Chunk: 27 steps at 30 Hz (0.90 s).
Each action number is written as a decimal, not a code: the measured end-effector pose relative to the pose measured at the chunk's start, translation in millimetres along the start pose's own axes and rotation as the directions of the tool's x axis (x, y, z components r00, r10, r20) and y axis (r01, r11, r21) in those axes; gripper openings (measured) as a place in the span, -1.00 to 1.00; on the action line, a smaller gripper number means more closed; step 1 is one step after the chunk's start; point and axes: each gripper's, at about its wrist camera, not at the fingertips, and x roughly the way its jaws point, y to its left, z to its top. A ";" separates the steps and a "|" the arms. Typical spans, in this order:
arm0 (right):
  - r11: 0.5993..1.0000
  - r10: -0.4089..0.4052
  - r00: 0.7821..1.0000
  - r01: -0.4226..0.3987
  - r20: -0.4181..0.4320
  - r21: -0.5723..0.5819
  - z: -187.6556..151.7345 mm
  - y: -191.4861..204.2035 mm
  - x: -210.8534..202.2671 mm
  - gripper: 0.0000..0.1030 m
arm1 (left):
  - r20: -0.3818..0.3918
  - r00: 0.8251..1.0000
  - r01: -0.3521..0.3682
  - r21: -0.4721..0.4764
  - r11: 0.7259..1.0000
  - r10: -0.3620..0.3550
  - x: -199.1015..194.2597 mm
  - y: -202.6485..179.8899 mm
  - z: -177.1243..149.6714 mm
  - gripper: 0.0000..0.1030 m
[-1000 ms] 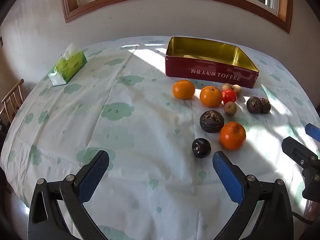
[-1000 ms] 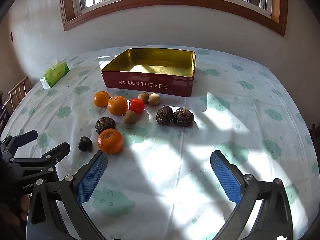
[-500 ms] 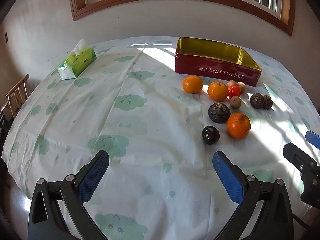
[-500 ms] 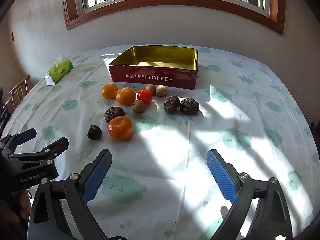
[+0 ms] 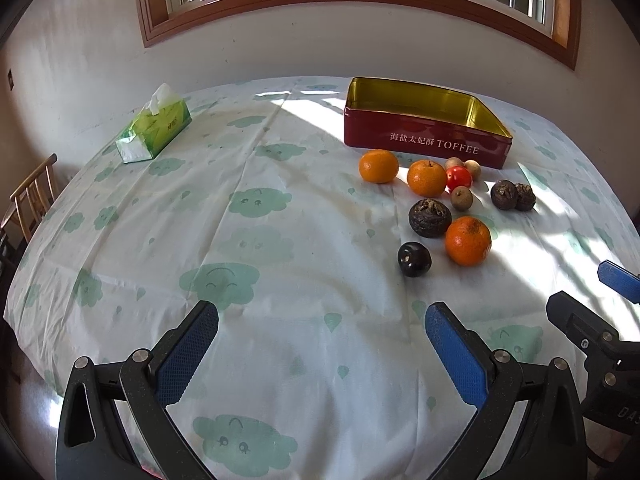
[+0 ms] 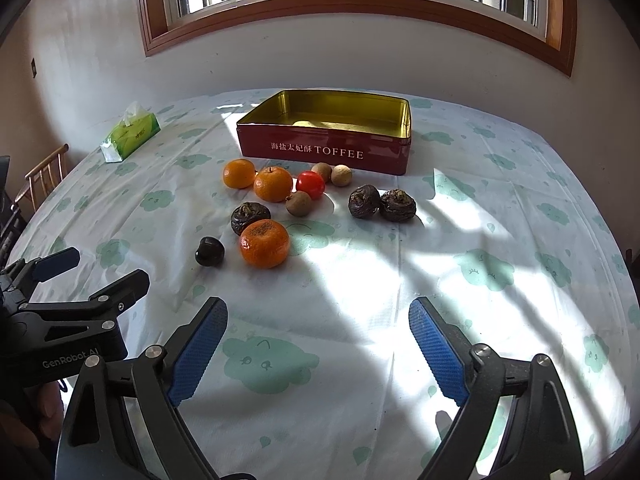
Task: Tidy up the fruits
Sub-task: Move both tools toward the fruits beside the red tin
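A red toffee tin (image 5: 424, 138) (image 6: 324, 148) with a gold inside stands open at the back of the table. In front of it lie three oranges (image 5: 468, 240) (image 6: 264, 243), a red tomato (image 6: 310, 184), several small brown fruits (image 6: 298, 203) and dark wrinkled fruits (image 5: 429, 217) (image 6: 363, 201), and a small black fruit (image 5: 414, 259) (image 6: 209, 251). My left gripper (image 5: 320, 344) is open above the cloth, short and left of the fruit. My right gripper (image 6: 316, 340) is open too, nearer than the fruit, with nothing between its fingers.
A green tissue box (image 5: 154, 130) (image 6: 130, 136) sits at the far left of the cloud-print tablecloth (image 5: 256, 240). A wooden chair (image 5: 30, 196) stands beyond the left table edge. A wall and a wood-framed window (image 6: 344, 0) are behind the table.
Both grippers have drawn back and risen a little, so the tin and fruit sit farther off in each view. Both stay open. The fruit has not moved.
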 end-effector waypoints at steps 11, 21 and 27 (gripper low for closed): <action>1.000 0.014 1.000 -0.014 -0.010 0.012 -3.4 -3.2 1.5 0.61 | -0.013 1.000 -0.004 -0.008 1.000 0.004 3.7 -2.0 -1.1 0.99; 1.000 0.024 0.999 -0.024 -0.021 0.005 -4.6 0.7 5.1 0.55 | -0.017 1.000 -0.004 -0.010 1.000 0.004 4.9 -1.3 -2.3 0.99; 1.000 0.025 0.999 -0.024 -0.022 0.006 -4.7 0.8 6.0 0.55 | -0.017 1.000 -0.002 -0.010 1.000 0.002 5.5 -1.1 -3.0 0.99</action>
